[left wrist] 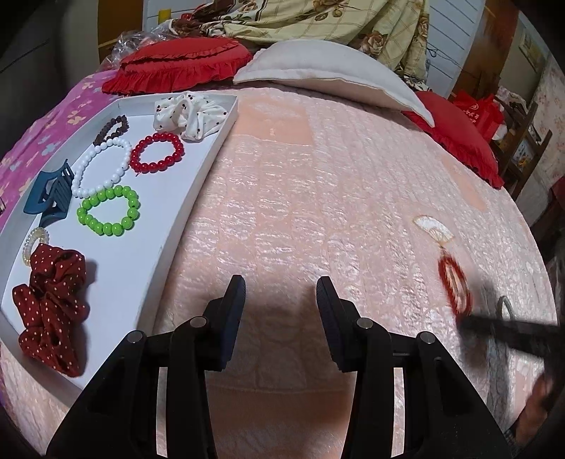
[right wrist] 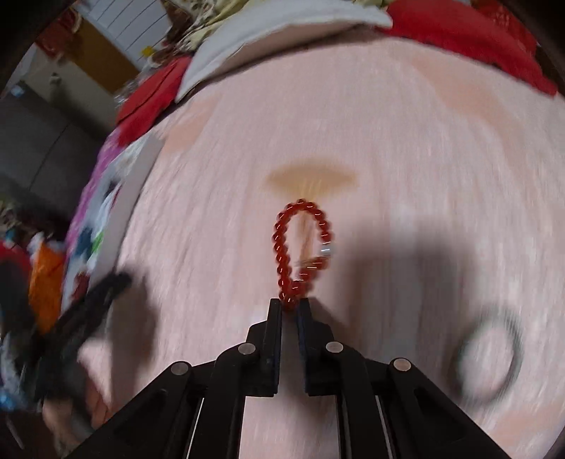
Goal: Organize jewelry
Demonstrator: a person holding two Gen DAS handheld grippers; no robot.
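Observation:
A white tray lies on the pink bedspread at the left. It holds a red bead bracelet, a white bead bracelet, a green bead bracelet, a blue claw clip, scrunchies and other pieces. My left gripper is open and empty, to the right of the tray. My right gripper is shut on a small red bead bracelet with a pale tassel, held above the bedspread. The same bracelet shows blurred at the far right in the left wrist view.
A dark ring-shaped bangle lies on the bedspread right of my right gripper. A white pillow, red cushions and a floral quilt sit at the far side of the bed. The tray appears blurred at left.

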